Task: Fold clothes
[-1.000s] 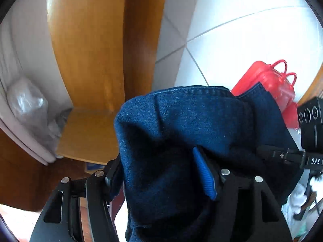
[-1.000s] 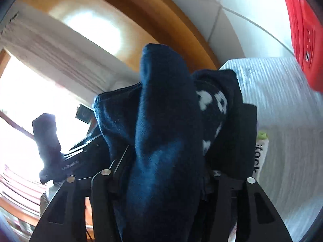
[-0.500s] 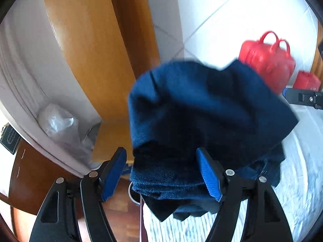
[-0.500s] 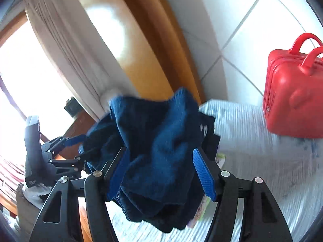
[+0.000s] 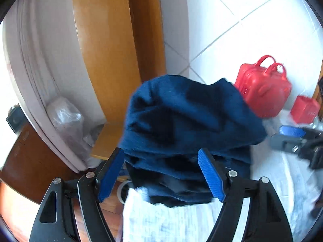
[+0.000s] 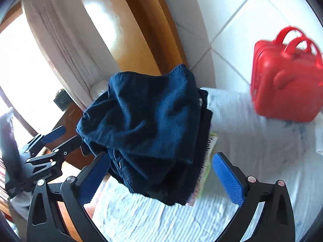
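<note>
A folded dark blue garment (image 5: 181, 119) (image 6: 145, 117) lies on top of a small stack of dark clothes at the edge of a white bedspread (image 6: 252, 157). My left gripper (image 5: 160, 155) hovers just short of the stack, its jaws opening, and the blue pads stand clear of the cloth. My right gripper (image 6: 161, 157) is back from the stack too, jaws opening to their widest with nothing pressed between them. Each gripper also shows in the other's view: the right gripper (image 5: 292, 139) at the right edge, the left gripper (image 6: 50, 141) at the left.
A red hard case (image 6: 286, 86) (image 5: 264, 88) stands on the bed's far right, with a small red box (image 5: 304, 111) beside it. A wooden panel (image 5: 101, 50), a white curtain (image 6: 60, 40) and a plastic bag (image 5: 64, 117) lie behind. A green-edged packet (image 6: 210, 147) sticks out under the stack.
Both grippers have let go of the blue garment and drawn back and upward. It now rests on the stack. The right jaws have spread much wider.
</note>
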Tool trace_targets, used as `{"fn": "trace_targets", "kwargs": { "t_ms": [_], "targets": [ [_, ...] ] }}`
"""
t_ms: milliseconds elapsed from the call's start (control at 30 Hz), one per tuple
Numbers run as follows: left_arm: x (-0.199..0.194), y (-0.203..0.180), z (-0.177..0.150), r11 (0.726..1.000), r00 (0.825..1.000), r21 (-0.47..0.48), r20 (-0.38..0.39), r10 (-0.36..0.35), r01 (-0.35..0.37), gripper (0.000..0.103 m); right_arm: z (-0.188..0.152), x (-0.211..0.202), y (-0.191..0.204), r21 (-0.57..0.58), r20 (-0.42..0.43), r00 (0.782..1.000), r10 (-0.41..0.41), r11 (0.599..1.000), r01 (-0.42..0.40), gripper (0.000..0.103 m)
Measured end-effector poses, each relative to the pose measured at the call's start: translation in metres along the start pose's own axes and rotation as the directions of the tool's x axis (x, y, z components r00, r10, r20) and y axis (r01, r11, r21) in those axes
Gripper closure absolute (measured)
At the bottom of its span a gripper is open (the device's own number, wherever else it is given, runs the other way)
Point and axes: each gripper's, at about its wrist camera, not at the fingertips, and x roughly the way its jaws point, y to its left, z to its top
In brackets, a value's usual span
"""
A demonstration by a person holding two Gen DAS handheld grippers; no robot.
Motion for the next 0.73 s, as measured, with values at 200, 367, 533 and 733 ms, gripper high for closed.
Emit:
{"fn": "trace_targets", "kwargs": {
  "t_ms": [200, 367, 533, 733],
  "targets": [
    [-0.004, -0.002, -0.005, 0.991, 0.995, -0.098, -0.028, -0.094, 0.090, 0.026, -0.012, -0.011, 0.014, -0.041, -0.009, 0.997, -0.082, 0.996, 0.082, 0.000],
    [-0.008, -0.015, -0.013, 0.993, 0.995, -0.084, -0.053, -0.083, 0.078, 0.025, -0.020, -0.020, 0.019, -0.047, -0.008, 0.996, -0.087, 0.995, 0.087, 0.000],
    [-0.013, -0.027, -0.022, 0.996, 0.996, -0.059, -0.051, -0.068, 0.065, 0.025, -0.034, -0.018, 0.022, -0.036, -0.029, 0.996, -0.084, 0.996, 0.083, 0.000],
    [-0.019, -0.032, -0.023, 0.996, 0.997, -0.065, -0.043, -0.069, 0.067, 0.025, -0.037, -0.018, 0.025, -0.029, -0.032, 0.996, -0.078, 0.997, 0.077, 0.000]
  ]
}}
